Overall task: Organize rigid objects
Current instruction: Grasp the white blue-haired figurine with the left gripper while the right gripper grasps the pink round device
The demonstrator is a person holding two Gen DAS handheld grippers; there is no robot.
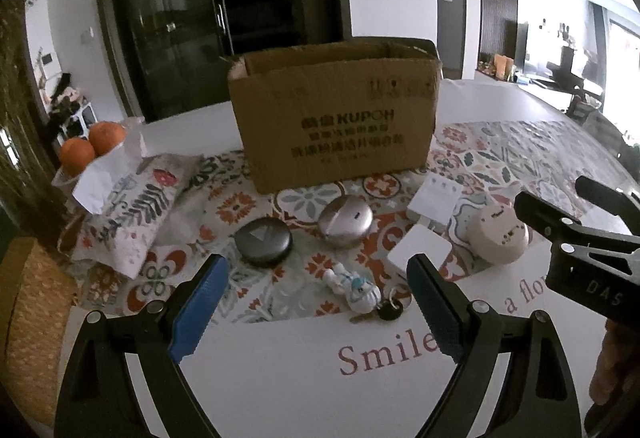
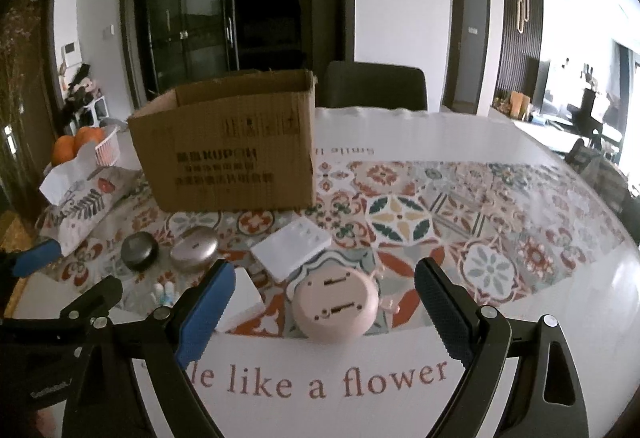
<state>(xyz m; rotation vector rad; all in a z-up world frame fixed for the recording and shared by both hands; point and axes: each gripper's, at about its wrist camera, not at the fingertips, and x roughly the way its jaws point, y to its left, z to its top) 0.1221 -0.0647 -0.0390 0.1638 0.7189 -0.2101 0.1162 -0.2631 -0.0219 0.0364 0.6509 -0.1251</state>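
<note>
An open cardboard box (image 1: pixel 336 113) stands at the back of the patterned cloth; it also shows in the right wrist view (image 2: pixel 228 157). In front lie a dark round case (image 1: pixel 263 241), a silver oval case (image 1: pixel 345 220), a white astronaut keychain (image 1: pixel 356 288), a white square block (image 1: pixel 418 254), a white power strip (image 2: pixel 291 246) and a pink round device (image 2: pixel 335 305). My left gripper (image 1: pixel 318 302) is open and empty, just before the keychain. My right gripper (image 2: pixel 324 312) is open and empty, its jaws either side of the pink device.
A patterned tissue pouch (image 1: pixel 132 205) lies at left, with oranges (image 1: pixel 92 147) in a basket behind it. A woven mat (image 1: pixel 32 318) sits at the left edge. A dark chair (image 2: pixel 374 85) stands behind the table.
</note>
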